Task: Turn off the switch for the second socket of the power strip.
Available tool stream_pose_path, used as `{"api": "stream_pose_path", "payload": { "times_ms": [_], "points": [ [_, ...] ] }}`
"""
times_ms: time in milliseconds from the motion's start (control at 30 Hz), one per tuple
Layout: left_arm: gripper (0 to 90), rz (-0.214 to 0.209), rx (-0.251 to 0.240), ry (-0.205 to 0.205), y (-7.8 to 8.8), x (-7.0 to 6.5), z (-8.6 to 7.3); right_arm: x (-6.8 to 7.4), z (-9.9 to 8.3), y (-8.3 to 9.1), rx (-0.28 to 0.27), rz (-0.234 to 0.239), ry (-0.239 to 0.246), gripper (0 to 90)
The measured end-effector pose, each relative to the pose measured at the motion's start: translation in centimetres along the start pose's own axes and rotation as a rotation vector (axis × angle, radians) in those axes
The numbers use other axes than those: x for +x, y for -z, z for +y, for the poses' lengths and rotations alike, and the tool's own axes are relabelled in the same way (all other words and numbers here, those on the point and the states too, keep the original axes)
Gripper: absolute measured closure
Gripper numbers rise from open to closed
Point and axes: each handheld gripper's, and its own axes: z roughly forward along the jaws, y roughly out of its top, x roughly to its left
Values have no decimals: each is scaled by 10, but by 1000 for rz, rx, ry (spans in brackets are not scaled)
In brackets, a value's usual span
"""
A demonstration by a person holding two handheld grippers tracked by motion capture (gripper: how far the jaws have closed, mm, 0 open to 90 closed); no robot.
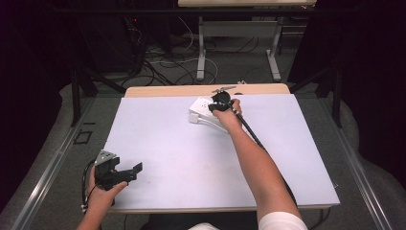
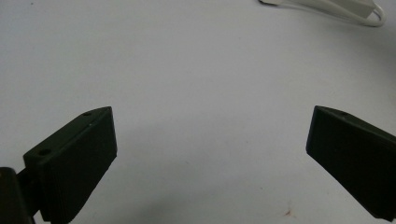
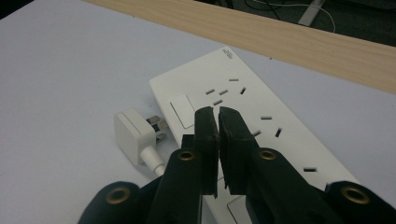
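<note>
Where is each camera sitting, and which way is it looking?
High view: above the person's side, looking forward and down at the table; both forearms show, with the left gripper and right gripper.
Left gripper view: on the left gripper, facing bare table; its jaws stand wide apart.
Right gripper view: on the right gripper, jaws shut, above the power strip beside a plug.
Shared: high and right views both show the power strip.
</note>
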Motion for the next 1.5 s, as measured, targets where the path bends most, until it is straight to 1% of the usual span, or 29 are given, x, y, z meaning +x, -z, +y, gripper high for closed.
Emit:
{"api": "stream_pose_path", "payload": {
  "times_ms": [67,100,133,200,267,300,333,433,533,600,700,833,1033,1167,1233,1267,1333,1367,1500],
  "points": [
    [15,-1,-3,-2,0,0,0,0,-1,-2,4,-2,-3,893],
    [15,-3,-1,-3,0,1,0,0,-2,-3,-7,5,-5,900],
    [15,-3,-1,-2,0,1,0,0,-2,-3,7,-5,-11,900],
    [15,-3,1,-2,0,1,0,0,-3,-5,14,-10,-15,900],
    [18,-1,2,-2,0,1,0,-1,-4,-7,9,-10,-13,900],
    [19,-1,3,-2,0,1,0,-1,-4,-8,-6,-10,-14,900],
    [19,0,4,0,0,1,0,-1,-4,-8,7,-22,-17,900],
    [21,2,3,0,-1,1,0,-1,-5,-10,5,-27,-14,900],
    [20,1,7,1,-1,1,0,0,-7,-13,2,-22,-13,900],
    [21,0,5,2,-2,1,-1,1,-8,-14,11,-27,-11,900],
    [21,-2,4,1,-2,1,0,2,-9,-16,11,-28,-8,900],
    [21,-2,7,0,-2,1,0,3,-10,-19,16,-27,-20,900],
    [21,-3,5,2,-2,1,0,3,-11,-23,12,-26,-21,900],
    [21,-3,6,2,-2,1,-1,5,-12,-25,17,-23,-12,900],
    [21,-3,6,3,-2,1,-1,6,-12,-25,10,-19,-15,900],
    [20,-3,6,3,-2,1,-1,7,-12,-26,4,-20,-24,900],
    [21,-3,6,1,-2,1,-1,7,-12,-27,-6,-11,-15,900],
    [21,-3,6,1,-2,1,-1,8,-12,-27,-2,-21,-11,900],
    [21,-3,8,0,-1,1,-1,8,-12,-27,1,-19,-3,900]
  ]
}}
